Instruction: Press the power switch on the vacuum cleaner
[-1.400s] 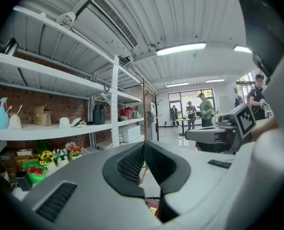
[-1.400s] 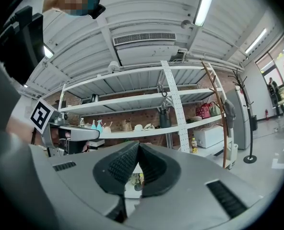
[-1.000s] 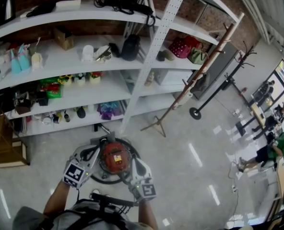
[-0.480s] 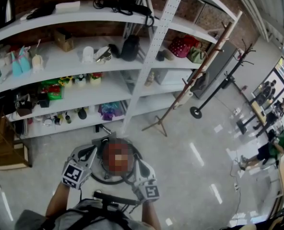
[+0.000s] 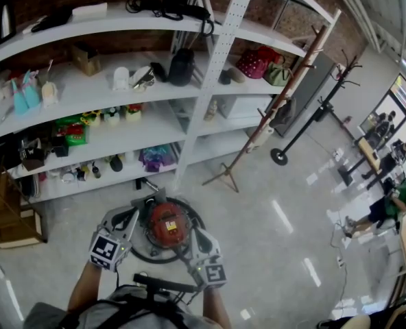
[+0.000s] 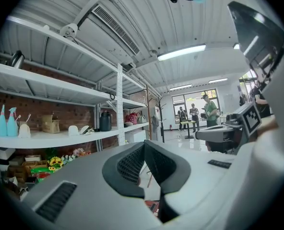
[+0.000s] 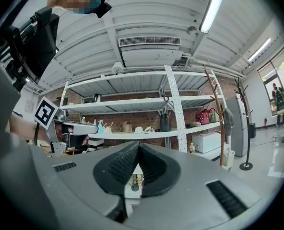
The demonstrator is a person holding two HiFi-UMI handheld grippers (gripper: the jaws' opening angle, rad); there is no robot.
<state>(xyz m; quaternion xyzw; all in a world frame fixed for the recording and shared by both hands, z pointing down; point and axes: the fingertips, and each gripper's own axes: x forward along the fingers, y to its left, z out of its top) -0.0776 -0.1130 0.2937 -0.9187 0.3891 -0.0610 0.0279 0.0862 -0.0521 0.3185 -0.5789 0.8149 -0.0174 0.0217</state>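
The vacuum cleaner [image 5: 167, 225], a round red canister ringed by a black hose, stands on the pale floor just below me in the head view. My left gripper [image 5: 133, 218] sits at its left edge and my right gripper [image 5: 191, 237] at its lower right edge, both held close over it. The power switch cannot be made out. In the left gripper view the jaws [image 6: 144, 150] meet with nothing between them, and a sliver of red shows below. In the right gripper view the jaws [image 7: 138, 151] are likewise closed and empty.
White shelving [image 5: 210, 81] full of bags, bottles and small goods runs along the brick wall ahead. A wooden coat stand [image 5: 258, 136] leans to the right, with a black stand [image 5: 280, 160] beyond it. Wooden crates [image 5: 4, 218] stand at the left. People [image 5: 395, 204] are at the far right.
Both grippers stay beside the vacuum cleaner with almost no movement. The head view has shifted slightly.
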